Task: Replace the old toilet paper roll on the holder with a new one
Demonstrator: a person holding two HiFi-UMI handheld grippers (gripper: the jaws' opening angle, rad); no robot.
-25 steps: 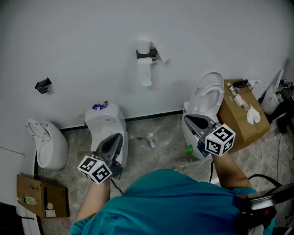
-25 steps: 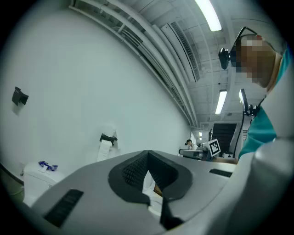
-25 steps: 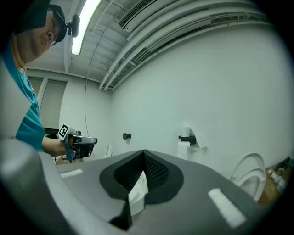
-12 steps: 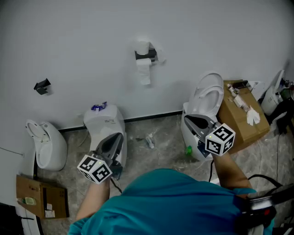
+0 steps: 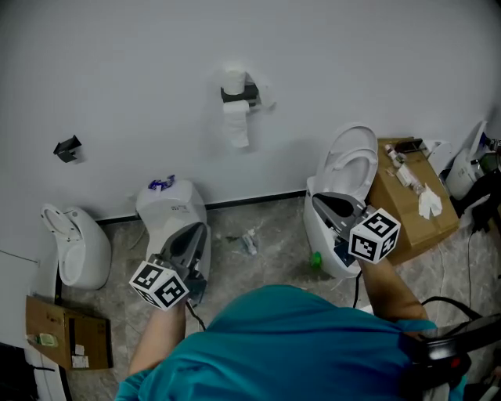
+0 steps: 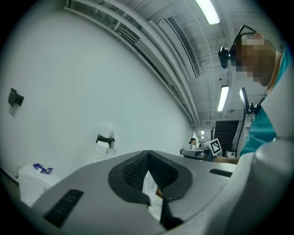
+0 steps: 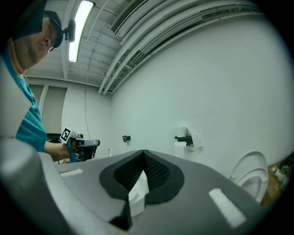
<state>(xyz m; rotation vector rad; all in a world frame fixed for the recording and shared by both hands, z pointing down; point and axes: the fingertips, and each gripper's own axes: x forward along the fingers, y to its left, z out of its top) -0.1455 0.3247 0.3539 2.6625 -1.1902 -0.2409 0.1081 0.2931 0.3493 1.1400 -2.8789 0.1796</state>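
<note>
Head view: open toilet (image 5: 350, 166) beside cardboard box (image 5: 409, 218), right of holder (image 5: 239, 94)

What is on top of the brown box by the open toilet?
Crumpled white paper and small bits I can't name lie on the box. Its inside is covered.

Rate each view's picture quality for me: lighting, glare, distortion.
Head view: flat, even, rather dim light with no glare, and the toilet paper roll reads sharp. Left gripper view: strong fisheye bowing and black corners, with the ceiling strip light blown out. Right gripper view: the same fisheye and dark rim, with its ceiling strip light glaring at upper left.
</note>
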